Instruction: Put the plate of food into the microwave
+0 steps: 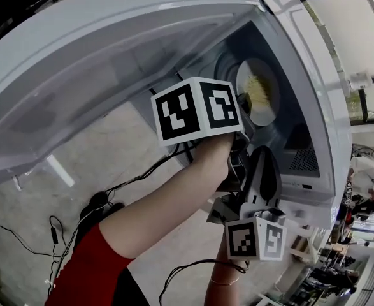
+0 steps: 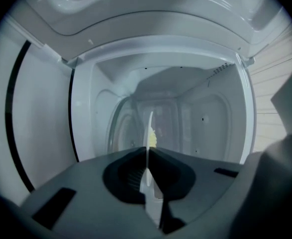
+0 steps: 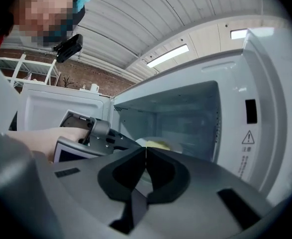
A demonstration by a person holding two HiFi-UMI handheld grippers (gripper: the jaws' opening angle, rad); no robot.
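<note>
The white microwave (image 1: 308, 56) stands with its door (image 1: 78, 62) swung wide open. A white plate (image 1: 271, 107) with yellow food (image 1: 258, 89) is inside the cavity. My left gripper (image 1: 245, 112) reaches into the opening, shut on the plate's near rim. In the left gripper view the plate (image 2: 149, 128) shows edge-on between the closed jaws of the left gripper (image 2: 148, 151), with the food (image 2: 152, 139) just beyond. My right gripper (image 1: 263, 153) hangs below the opening, shut and empty. From the right gripper (image 3: 146, 151) I see the plate (image 3: 155, 144) and the left gripper (image 3: 86, 136).
Black cables (image 1: 129, 183) trail over the grey floor below the door. The microwave's control side (image 3: 252, 128) carries a warning label. A person (image 1: 365, 177) stands in the background at the right. White shelving (image 3: 31, 68) stands behind the door.
</note>
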